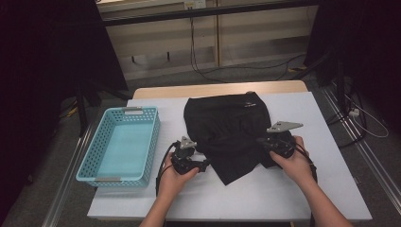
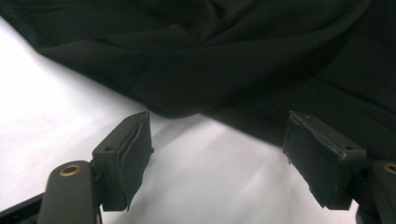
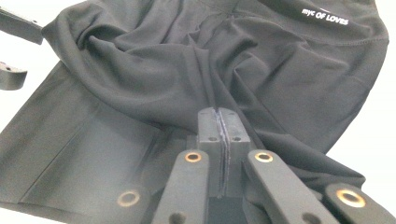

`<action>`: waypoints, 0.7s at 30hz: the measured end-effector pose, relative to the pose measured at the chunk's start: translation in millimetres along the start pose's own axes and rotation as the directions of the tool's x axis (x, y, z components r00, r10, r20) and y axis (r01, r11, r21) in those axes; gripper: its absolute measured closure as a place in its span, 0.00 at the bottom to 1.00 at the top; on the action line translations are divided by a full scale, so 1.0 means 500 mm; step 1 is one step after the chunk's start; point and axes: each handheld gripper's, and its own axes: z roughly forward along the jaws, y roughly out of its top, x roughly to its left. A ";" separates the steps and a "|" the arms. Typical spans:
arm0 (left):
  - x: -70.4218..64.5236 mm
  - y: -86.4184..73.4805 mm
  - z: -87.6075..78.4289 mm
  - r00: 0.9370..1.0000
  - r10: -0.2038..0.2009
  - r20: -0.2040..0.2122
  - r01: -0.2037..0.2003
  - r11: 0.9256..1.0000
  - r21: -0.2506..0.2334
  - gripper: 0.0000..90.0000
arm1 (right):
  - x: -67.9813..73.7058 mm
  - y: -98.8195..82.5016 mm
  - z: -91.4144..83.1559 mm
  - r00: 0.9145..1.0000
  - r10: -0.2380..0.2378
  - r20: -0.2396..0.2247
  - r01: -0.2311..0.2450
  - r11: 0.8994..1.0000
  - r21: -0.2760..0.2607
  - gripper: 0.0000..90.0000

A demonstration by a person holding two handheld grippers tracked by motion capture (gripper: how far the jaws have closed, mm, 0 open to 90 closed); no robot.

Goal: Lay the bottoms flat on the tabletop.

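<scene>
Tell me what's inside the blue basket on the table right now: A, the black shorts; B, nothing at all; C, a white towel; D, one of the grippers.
B: the blue basket shows only its bare bottom, while the black shorts lie spread on the table to its right, and the left gripper and right gripper sit at the shorts' near edge, outside the basket.

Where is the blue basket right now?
In the high view the blue basket sits at the table's left edge, left of the black garment and beside the left gripper.
</scene>
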 end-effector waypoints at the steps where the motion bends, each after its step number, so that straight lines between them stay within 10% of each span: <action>1: -0.002 0.001 0.003 1.000 0.011 -0.002 -0.011 1.000 0.003 0.28 | -0.001 0.000 -0.001 1.000 -0.001 0.002 0.001 1.000 -0.002 0.99; 9: -0.005 0.007 0.013 1.000 0.024 -0.005 -0.024 1.000 0.000 0.25 | -0.007 -0.007 -0.003 1.000 0.003 0.010 -0.003 1.000 -0.002 0.93; 21: 0.025 0.013 -0.021 1.000 -0.024 -0.019 0.024 0.999 -0.042 0.17 | 0.092 0.026 -0.009 0.992 -0.123 -0.035 0.120 0.990 -0.072 0.40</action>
